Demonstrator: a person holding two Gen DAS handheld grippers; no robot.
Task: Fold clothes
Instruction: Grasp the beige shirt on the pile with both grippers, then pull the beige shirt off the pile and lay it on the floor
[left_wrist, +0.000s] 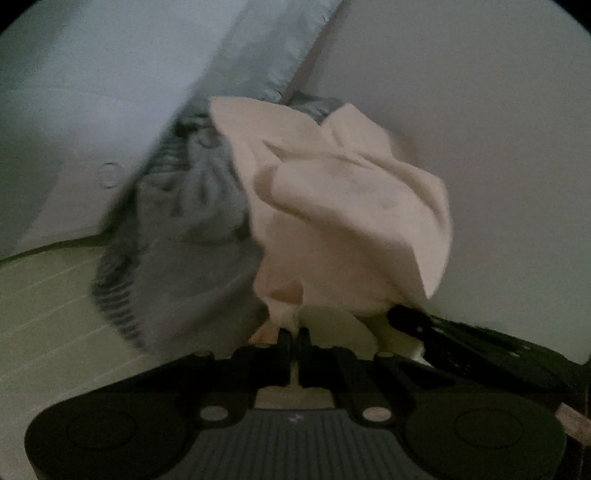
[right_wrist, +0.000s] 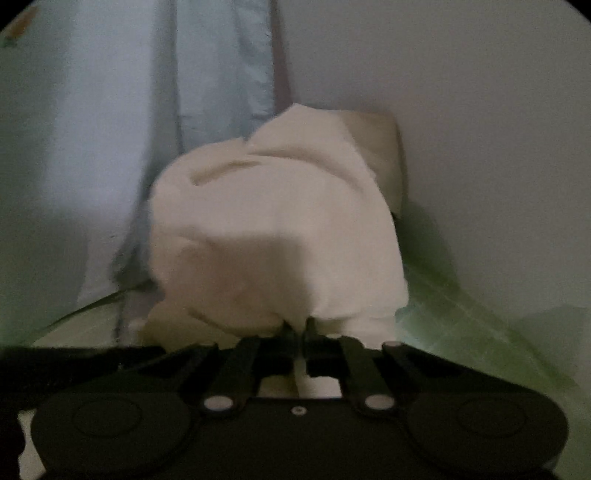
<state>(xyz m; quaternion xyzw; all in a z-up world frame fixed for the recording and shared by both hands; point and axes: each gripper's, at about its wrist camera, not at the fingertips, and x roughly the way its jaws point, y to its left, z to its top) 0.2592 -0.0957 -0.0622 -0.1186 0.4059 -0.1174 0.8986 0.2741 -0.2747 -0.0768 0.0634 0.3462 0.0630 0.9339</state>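
A cream-white garment hangs bunched and lifted in front of the left wrist camera. My left gripper is shut on its lower edge. The same garment fills the middle of the right wrist view, and my right gripper is shut on its bottom edge. The other gripper's black body shows at the lower right of the left wrist view, close beside mine. Both views are blurred.
A grey ribbed garment lies behind the cream one on a pale green striped sheet. A light blue curtain hangs at the left against a white wall. Green sheet shows at right.
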